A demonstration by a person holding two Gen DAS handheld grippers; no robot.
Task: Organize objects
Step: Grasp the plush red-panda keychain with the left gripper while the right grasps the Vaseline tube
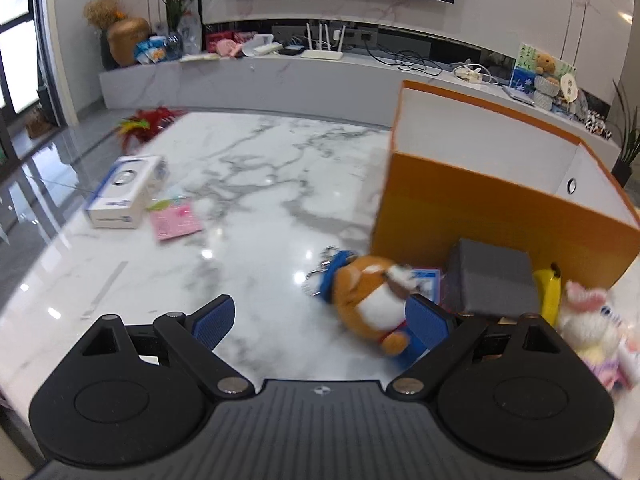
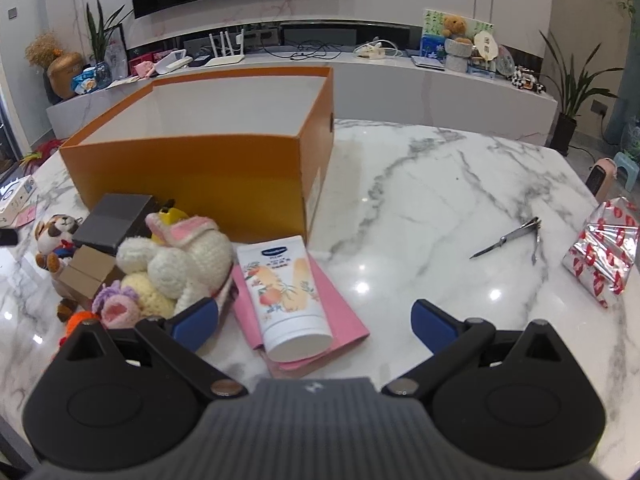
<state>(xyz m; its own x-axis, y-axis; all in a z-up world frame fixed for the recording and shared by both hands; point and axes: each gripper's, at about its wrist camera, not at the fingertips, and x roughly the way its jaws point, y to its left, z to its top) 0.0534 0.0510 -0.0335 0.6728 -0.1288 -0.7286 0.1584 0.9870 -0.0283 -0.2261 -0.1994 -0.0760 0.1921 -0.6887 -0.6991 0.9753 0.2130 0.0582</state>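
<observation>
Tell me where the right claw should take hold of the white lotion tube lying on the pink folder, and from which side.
Grip the white lotion tube across its round body near the wide cap end, coming down from above. It lies flat on the pink folder with that end toward the open right claw; its long sides are free, though the white knitted bunny sits close on the left.

The blue label on the white tube carries print, possibly a brand name, too blurred to read.

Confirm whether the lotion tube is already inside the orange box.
No: in the right wrist view the lotion tube lies on a pink folder on the marble table, in front of the orange box.
</observation>
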